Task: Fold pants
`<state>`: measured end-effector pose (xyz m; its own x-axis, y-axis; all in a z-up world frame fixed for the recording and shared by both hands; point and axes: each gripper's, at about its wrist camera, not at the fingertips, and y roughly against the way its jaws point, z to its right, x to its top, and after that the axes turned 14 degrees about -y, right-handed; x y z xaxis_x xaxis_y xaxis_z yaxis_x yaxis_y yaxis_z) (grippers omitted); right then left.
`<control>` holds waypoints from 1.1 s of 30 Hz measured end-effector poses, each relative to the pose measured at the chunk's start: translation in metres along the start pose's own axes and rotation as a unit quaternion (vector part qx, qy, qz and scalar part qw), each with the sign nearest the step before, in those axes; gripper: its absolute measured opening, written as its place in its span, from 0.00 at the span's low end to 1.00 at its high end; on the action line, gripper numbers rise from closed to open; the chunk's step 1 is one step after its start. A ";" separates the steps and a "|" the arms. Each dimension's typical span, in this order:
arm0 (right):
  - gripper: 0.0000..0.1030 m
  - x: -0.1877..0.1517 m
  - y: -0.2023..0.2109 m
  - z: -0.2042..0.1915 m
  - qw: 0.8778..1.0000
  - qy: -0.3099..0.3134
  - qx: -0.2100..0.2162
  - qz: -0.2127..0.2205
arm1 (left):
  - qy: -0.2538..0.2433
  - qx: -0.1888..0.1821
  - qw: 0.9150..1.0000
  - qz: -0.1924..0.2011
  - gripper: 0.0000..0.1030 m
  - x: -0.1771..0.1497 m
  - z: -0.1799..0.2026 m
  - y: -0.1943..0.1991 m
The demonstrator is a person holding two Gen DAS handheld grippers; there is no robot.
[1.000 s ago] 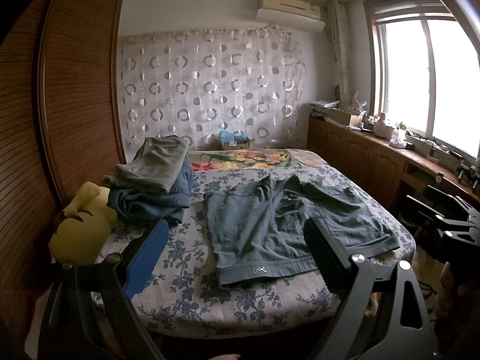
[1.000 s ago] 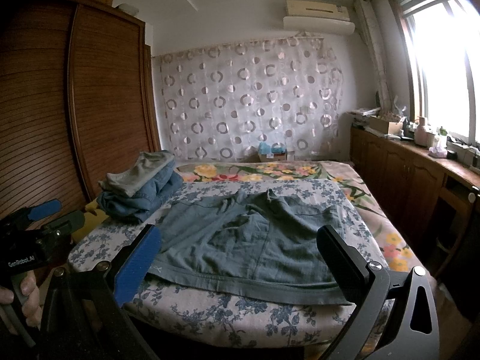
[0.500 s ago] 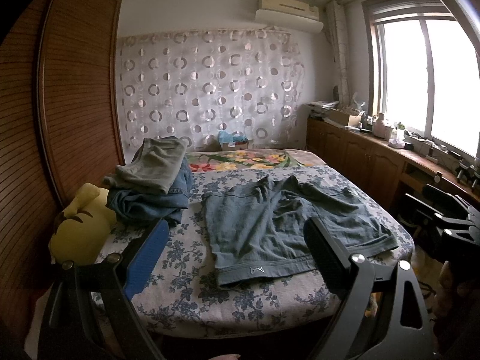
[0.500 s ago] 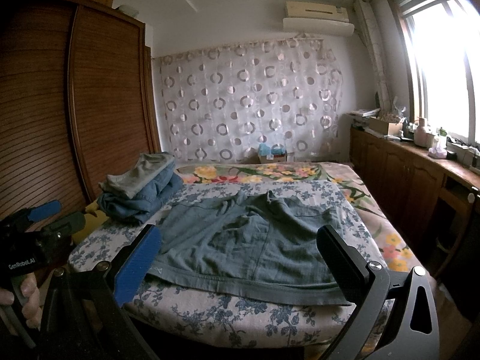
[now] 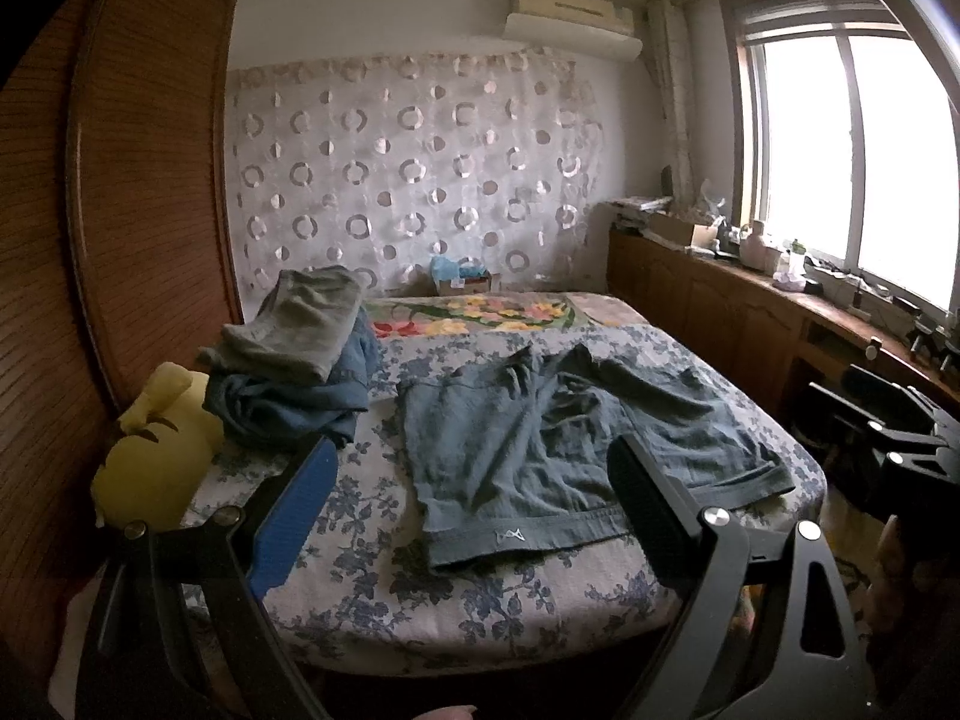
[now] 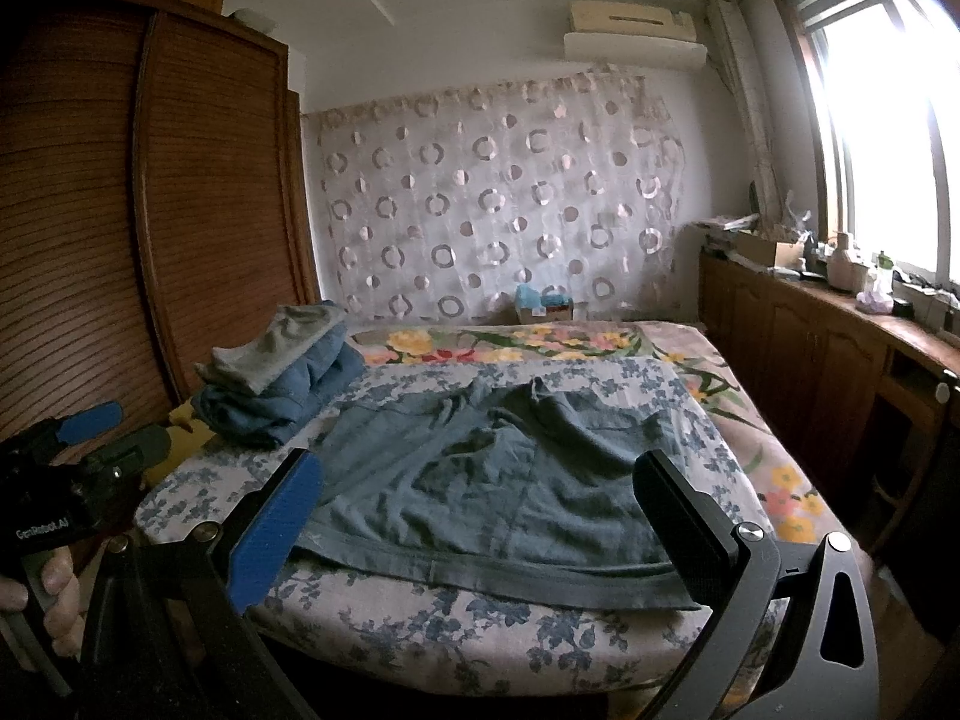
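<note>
Blue pants [image 5: 558,450] lying flat on the flowery bed [image 5: 372,516], waistband at the near edge, left claw [image 5: 474,501] spread wide, right claw [image 6: 480,510] spread wide, both holding nothing

Each claw is a black frame with triangular cut-outs and silver screws at the finger pivots. The left claw [image 5: 474,495] and the right claw [image 6: 480,501] each carry one blue-padded finger and one black. White lettering "GenRobot.AI" marks the left claw's body.
</note>
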<state>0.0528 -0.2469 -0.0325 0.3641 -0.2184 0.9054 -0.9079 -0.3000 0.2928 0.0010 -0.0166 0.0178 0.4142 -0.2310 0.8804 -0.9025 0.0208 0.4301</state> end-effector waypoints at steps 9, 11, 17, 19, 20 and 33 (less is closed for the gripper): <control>1.00 0.001 -0.022 0.023 1.000 0.003 -0.019 -0.024 | -0.011 -0.028 0.999 -0.021 0.89 -0.013 0.007 -0.039; 1.00 0.003 -0.026 0.029 0.999 0.007 -0.024 -0.027 | -0.016 -0.032 0.999 -0.028 0.89 -0.014 0.007 -0.049; 0.99 0.007 -0.039 0.041 0.998 0.021 -0.042 -0.032 | -0.023 -0.043 0.998 -0.038 0.89 -0.012 0.009 -0.074; 0.98 0.009 -0.044 0.048 0.998 0.018 -0.044 -0.034 | -0.028 -0.047 0.998 -0.040 0.89 -0.011 0.009 -0.083; 0.96 0.009 -0.045 0.051 0.998 0.017 -0.044 -0.036 | -0.031 -0.049 0.997 -0.040 0.89 -0.011 0.011 -0.084; 0.64 0.033 -0.090 0.076 0.994 0.016 -0.060 -0.091 | -0.051 -0.088 0.994 -0.047 0.89 0.004 0.019 -0.111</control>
<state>0.1620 -0.2982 -0.0525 0.5192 -0.1396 0.8432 -0.8466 -0.2191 0.4851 0.1011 -0.0387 -0.0302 0.4733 -0.3373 0.8138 -0.8221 0.1627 0.5455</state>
